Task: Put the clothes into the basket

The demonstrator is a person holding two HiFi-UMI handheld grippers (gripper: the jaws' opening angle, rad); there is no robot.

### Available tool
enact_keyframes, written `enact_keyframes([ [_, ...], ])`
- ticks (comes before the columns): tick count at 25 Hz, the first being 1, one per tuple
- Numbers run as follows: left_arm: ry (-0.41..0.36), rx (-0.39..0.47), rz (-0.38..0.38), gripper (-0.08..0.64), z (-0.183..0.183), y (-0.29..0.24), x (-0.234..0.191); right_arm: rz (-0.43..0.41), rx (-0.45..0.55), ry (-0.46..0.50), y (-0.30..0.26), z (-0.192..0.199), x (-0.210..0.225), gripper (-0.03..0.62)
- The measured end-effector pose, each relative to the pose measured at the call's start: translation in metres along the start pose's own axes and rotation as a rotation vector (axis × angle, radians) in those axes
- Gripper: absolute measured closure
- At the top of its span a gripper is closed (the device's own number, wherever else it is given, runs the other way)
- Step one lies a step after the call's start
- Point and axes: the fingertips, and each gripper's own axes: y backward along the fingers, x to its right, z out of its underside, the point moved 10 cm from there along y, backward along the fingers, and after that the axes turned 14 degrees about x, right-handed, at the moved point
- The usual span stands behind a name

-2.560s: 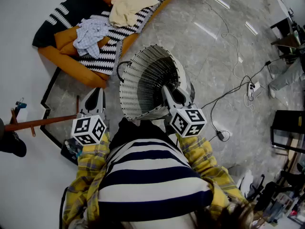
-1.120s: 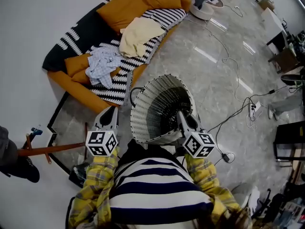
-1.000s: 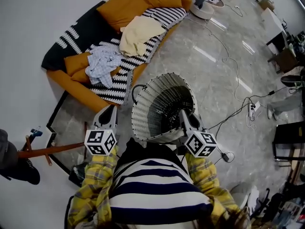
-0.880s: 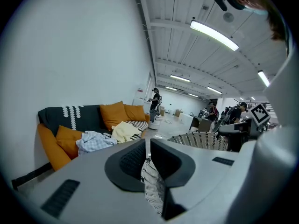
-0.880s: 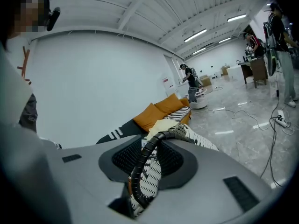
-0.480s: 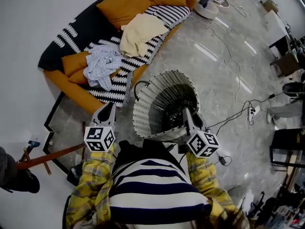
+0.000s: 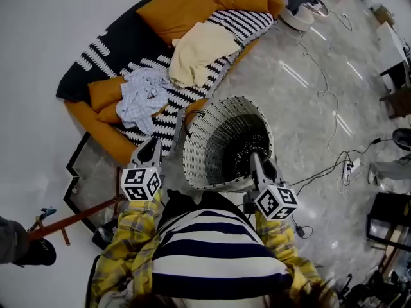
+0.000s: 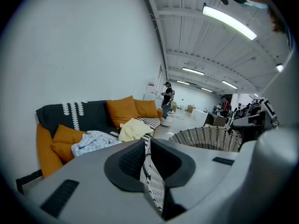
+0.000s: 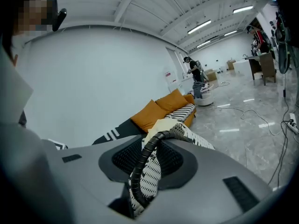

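Note:
The white woven basket (image 7: 221, 143) hangs in front of me over the grey floor, next to the sofa's near end. My right gripper (image 7: 255, 159) is shut on its near right rim; in the right gripper view (image 9: 152, 146) the black coiled handle (image 9: 145, 162) and woven rim lie between the pads. My left gripper (image 7: 155, 143) is shut and apart from the basket's left side. In the left gripper view (image 8: 145, 143) only a narrow slit shows between the jaws. A pale yellow garment (image 7: 199, 50) and a light blue checked shirt (image 7: 144, 95) lie on the sofa's striped throw (image 7: 160, 117).
The orange sofa (image 7: 103, 133) with orange cushions (image 7: 186, 5) runs along the white wall. Cables and a power strip (image 7: 350, 169) lie on the floor at right. A reddish rod (image 7: 77, 215) sits at lower left. A person (image 8: 167, 94) stands far off.
The basket, still in my right gripper, and both grippers have come nearer the sofa. The sofa and its clothes now sit closer to the basket's far rim.

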Motion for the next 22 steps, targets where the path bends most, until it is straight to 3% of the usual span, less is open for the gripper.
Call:
enact_keyframes([
  [11, -0.002, -0.041, -0.083, 0.517, -0.003, -0.067, 0.005, -0.078, -0.004, -0.024, -0.064, -0.029, 0.035, 0.485],
  [16, -0.011, -0.082, -0.105, 0.515, 0.001, -0.083, -0.01, -0.08, -0.016, -0.018, -0.085, -0.029, 0.038, 0.488],
  [22, -0.029, -0.144, -0.109, 0.45, 0.008, -0.112, -0.042, -0.029, -0.013, -0.045, -0.106, -0.034, 0.04, 0.489],
])
